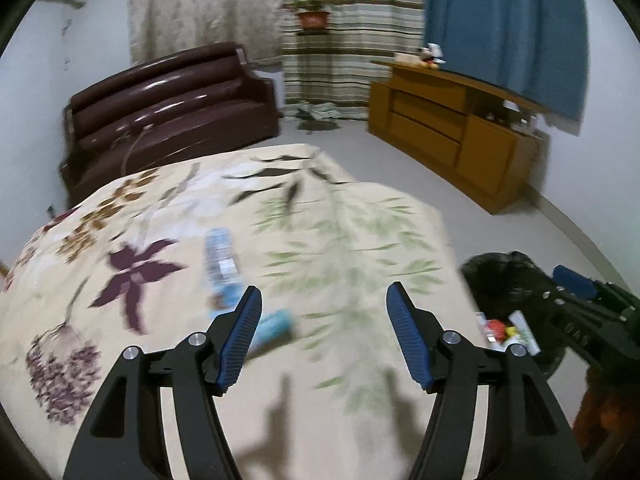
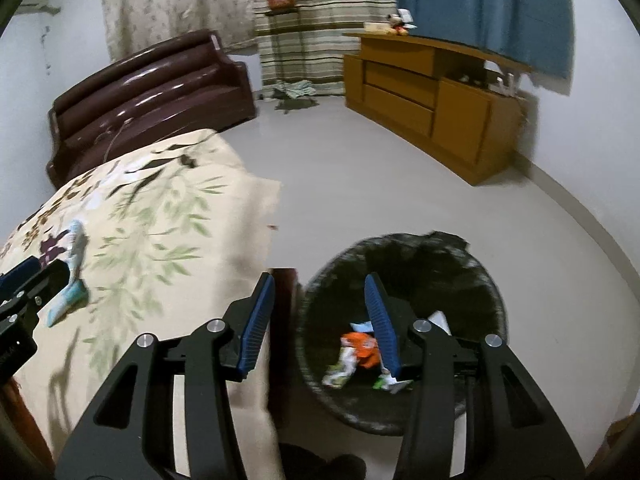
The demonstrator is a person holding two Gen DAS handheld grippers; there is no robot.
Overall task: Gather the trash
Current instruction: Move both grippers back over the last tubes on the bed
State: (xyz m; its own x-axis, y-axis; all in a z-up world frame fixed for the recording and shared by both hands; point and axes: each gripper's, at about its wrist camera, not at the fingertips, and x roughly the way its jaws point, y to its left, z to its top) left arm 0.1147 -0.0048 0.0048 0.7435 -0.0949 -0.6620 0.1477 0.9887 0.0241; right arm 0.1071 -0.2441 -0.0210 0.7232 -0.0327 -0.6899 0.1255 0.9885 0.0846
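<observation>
A blurred plastic bottle (image 1: 221,264) with a blue label lies on the flowered bedspread (image 1: 360,240), and a pale blue piece (image 1: 276,326) lies just beside it. My left gripper (image 1: 324,292) hovers open above the bed, right of the bottle, with nothing between its fingers. The black-lined trash bin (image 2: 460,256) stands on the floor by the bed corner, holding an orange wrapper (image 2: 364,346) and other scraps. Over the bin's near left rim hangs my right gripper (image 2: 319,280), open and empty. From the right wrist view the bottle (image 2: 76,244) shows on the bed, with the left gripper (image 2: 36,276) at the left edge.
A dark brown sofa (image 1: 168,108) stands behind the bed. A wooden cabinet (image 1: 452,128) runs along the right wall under a blue curtain (image 1: 504,20). Pale floor (image 2: 360,168) lies between bed, bin and cabinet. Crumpled cloth (image 2: 294,94) lies by the striped curtain.
</observation>
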